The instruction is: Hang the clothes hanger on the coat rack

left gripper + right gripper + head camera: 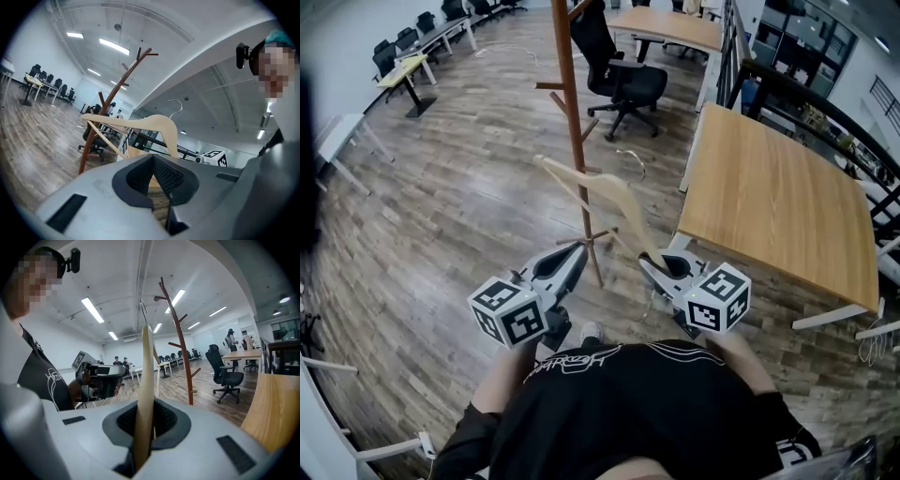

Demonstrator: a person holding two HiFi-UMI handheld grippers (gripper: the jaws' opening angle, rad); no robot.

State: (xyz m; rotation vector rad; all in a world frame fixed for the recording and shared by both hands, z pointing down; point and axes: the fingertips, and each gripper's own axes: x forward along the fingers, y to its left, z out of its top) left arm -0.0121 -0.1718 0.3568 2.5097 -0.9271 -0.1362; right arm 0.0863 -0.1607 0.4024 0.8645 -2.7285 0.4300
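Note:
A pale wooden clothes hanger (pixel 602 193) with a metal hook (pixel 635 160) slants up from my right gripper (pixel 661 267), which is shut on its lower end. In the right gripper view the hanger (pixel 146 371) stands edge-on between the pads, its hook (pixel 142 308) on top. The brown wooden coat rack (pixel 572 122) rises just beyond the hanger, its pegs bare. My left gripper (pixel 569 264) is held level beside the right one, apart from the hanger. In its own view the left gripper (pixel 152 161) has its pads meeting with nothing between them, and the hanger (pixel 140 123) and rack (pixel 105 108) lie ahead.
A wooden-topped table (pixel 778 197) stands to the right of the rack. A black office chair (pixel 623 80) sits behind it. More desks and chairs (pixel 408 56) line the far left, and a white frame (pixel 342 136) stands on the wood floor at the left.

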